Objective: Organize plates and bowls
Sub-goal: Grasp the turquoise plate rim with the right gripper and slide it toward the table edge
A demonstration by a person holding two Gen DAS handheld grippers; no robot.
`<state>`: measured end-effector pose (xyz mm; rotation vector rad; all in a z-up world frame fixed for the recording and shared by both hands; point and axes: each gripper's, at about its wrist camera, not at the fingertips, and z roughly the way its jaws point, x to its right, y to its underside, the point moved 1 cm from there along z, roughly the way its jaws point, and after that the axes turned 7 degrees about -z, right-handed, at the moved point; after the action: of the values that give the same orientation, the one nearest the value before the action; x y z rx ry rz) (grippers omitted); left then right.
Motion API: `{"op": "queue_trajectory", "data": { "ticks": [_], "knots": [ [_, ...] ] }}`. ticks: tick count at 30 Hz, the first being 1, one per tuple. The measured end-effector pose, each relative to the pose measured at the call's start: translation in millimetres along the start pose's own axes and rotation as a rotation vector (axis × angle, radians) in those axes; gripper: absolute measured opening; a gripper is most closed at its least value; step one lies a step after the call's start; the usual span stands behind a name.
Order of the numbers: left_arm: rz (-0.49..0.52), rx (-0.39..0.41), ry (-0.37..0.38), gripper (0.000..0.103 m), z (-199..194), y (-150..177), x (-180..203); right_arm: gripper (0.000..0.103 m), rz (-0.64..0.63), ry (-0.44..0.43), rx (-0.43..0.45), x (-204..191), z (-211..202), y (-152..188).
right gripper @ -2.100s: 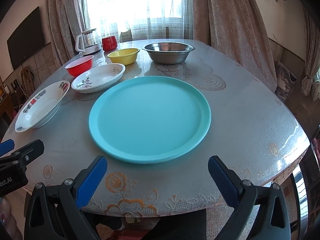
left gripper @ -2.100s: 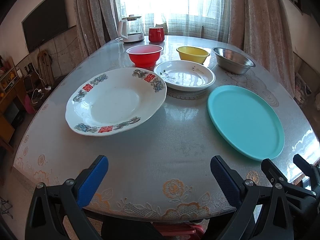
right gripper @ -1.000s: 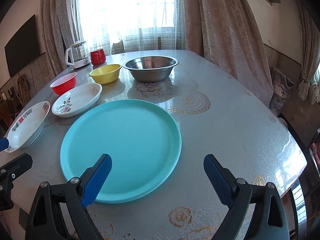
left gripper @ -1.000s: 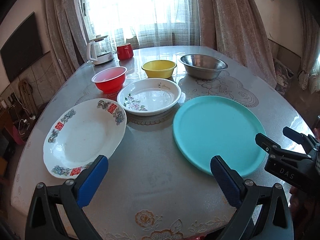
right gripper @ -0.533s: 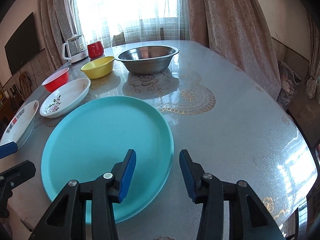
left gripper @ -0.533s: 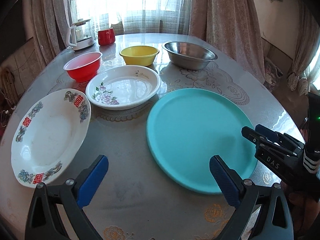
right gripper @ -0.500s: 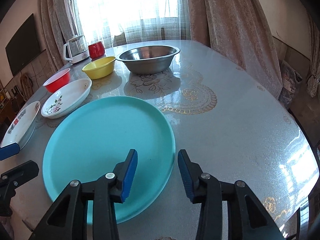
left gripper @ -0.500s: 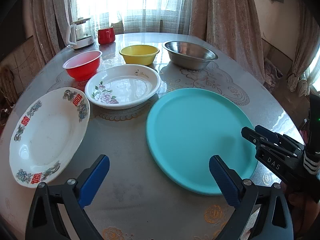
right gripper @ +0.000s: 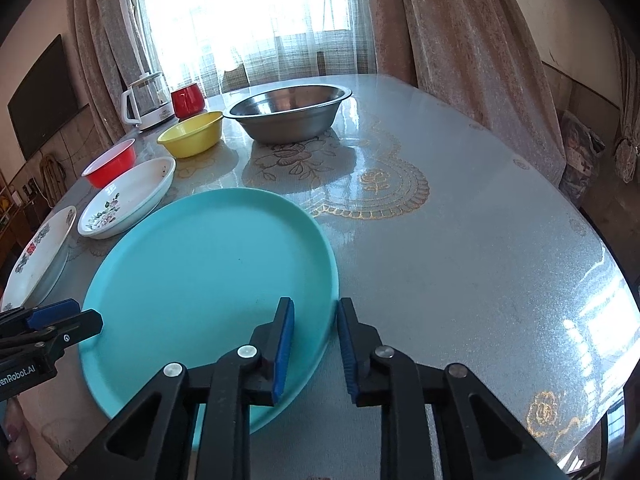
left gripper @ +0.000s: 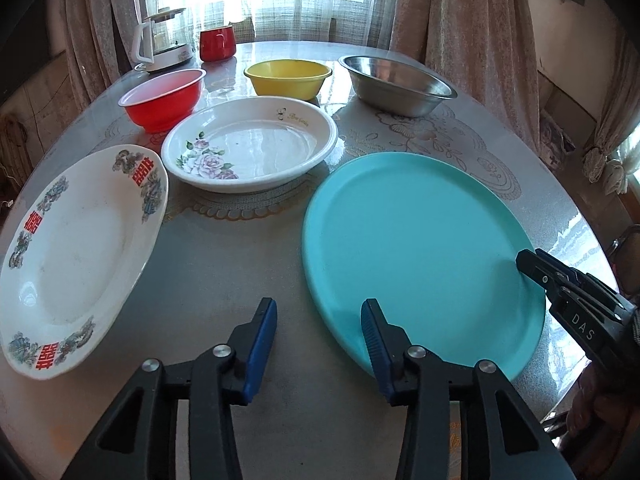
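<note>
Both grippers angle down — fingers (right gripper: 285, 344) closing astride turquoise plate (left gripper: 420, 248) rim.

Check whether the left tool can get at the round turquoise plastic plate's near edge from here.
Probably yes: the left tool straddles the round turquoise plastic plate rim, its jaws closing, nothing blocking.

Both cameras are sitting low over the table (left gripper: 224, 248), angled downward and facing the curtained window (right gripper: 256, 20) at the far end. The left wrist view is looking from the near edge, close over the turquoise plate (left gripper: 420, 248), with the right gripper (left gripper: 532, 264) entering at its right edge. The right wrist view is looking from the same plate's right rim, the left gripper (right gripper: 68, 320) showing at its left edge. The 2 views are sharing the plate and the far row of dishes.
</note>
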<state>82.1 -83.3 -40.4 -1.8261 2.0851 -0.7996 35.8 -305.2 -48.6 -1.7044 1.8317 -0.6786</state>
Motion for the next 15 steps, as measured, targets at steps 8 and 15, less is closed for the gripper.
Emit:
{"op": "queue_trajectory", "data": {
  "ticks": [8,15],
  "knots": [
    [0.058,0.012,0.035,0.024,-3,5,18,0.014,0.035,0.015,0.004,12,-4,0],
    [0.092,0.018,0.042,0.024,2,-3,38,0.014,0.050,0.053,0.023,27,-7,-5]
  ]
}}
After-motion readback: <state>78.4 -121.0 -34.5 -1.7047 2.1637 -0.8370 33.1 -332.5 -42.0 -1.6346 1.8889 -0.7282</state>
